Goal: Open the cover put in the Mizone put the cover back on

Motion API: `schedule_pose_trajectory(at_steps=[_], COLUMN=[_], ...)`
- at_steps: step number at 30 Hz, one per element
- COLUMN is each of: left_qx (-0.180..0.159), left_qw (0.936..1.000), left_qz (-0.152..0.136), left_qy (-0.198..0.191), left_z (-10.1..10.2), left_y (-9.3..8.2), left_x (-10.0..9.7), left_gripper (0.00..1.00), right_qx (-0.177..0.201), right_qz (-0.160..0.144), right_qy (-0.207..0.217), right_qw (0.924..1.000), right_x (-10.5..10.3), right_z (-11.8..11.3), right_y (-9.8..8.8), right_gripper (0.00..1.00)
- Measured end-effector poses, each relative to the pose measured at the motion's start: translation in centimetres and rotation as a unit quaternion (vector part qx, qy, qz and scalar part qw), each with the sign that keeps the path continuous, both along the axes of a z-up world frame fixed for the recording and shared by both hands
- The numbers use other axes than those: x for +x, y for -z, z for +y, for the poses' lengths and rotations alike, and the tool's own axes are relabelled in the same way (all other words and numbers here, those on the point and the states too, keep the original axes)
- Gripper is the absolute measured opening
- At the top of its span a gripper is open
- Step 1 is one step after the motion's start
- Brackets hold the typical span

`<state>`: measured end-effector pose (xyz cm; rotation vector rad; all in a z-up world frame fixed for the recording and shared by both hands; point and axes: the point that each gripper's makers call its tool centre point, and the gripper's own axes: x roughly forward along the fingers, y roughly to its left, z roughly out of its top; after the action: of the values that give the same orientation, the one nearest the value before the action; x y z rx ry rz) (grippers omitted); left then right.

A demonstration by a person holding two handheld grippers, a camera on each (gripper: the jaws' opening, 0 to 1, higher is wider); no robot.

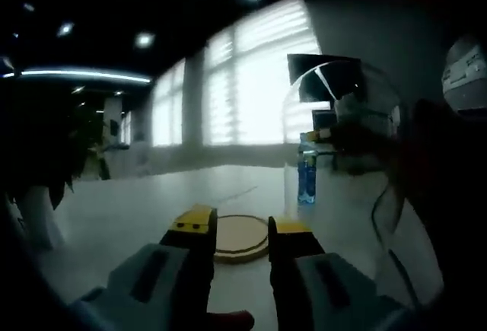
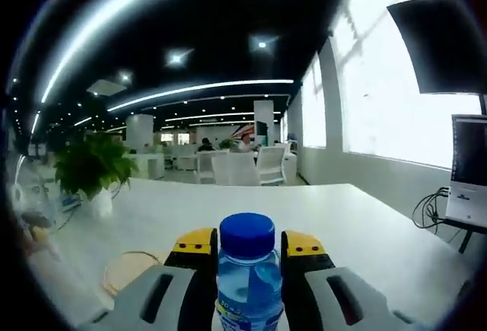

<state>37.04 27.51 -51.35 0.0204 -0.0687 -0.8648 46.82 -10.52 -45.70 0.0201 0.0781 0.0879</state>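
A Mizone bottle [image 2: 247, 274] with a blue cap and blue label stands upright between my right gripper's [image 2: 247, 249] yellow-tipped jaws, which are shut on its shoulder. In the left gripper view the same bottle [image 1: 307, 173] appears small, beyond or behind a clear dome cover [image 1: 346, 118] on the right. A round wooden base [image 1: 240, 238] lies flat on the white table just past my left gripper [image 1: 242, 230], whose jaws stand open with nothing between them. The wooden base [image 2: 125, 268] also lies low left of the bottle. How the dome is supported is hidden.
The white table [image 2: 358, 232] stretches far ahead. A potted plant [image 2: 91, 170] stands at its left, and a monitor [image 2: 468, 171] with cables sits at the right edge. Bright windows [image 1: 259, 87] lie beyond. People sit at distant tables.
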Motion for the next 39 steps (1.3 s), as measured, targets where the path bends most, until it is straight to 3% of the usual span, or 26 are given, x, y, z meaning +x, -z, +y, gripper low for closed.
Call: schedule_pose_trajectory(at_steps=[9,13,16,30,39], left_qx=[0.004,0.001,0.002,0.002,0.007], left_qw=[1.0,1.0,1.0,0.9999,0.9998], left_qz=[0.0,0.002,0.002,0.012,0.013], left_qy=[-0.005,-0.007,-0.005,-0.011,-0.01], left_z=[0.19,0.32,0.22,0.56,0.49], left_y=[0.15,0.15,0.16,0.48,0.73], left_x=[0.19,0.27,0.19,0.46,0.48], left_gripper=[0.2,0.2,0.2,0.2,0.2], right_qx=[0.016,0.008,-0.031,-0.014,-0.034], right_qz=[-0.007,-0.008,-0.012,-0.006,-0.008], right_qy=[0.007,0.008,0.002,0.008,0.015], right_qw=[0.9998,0.9999,0.9994,0.9999,0.9993], right_x=[0.1,0.02,0.05,0.3,0.39], right_z=[0.42,0.44,0.52,0.55,0.62], right_y=[-0.21,-0.24,-0.24,-0.15,-0.19], right_gripper=[0.22,0.22,0.22,0.23,0.22])
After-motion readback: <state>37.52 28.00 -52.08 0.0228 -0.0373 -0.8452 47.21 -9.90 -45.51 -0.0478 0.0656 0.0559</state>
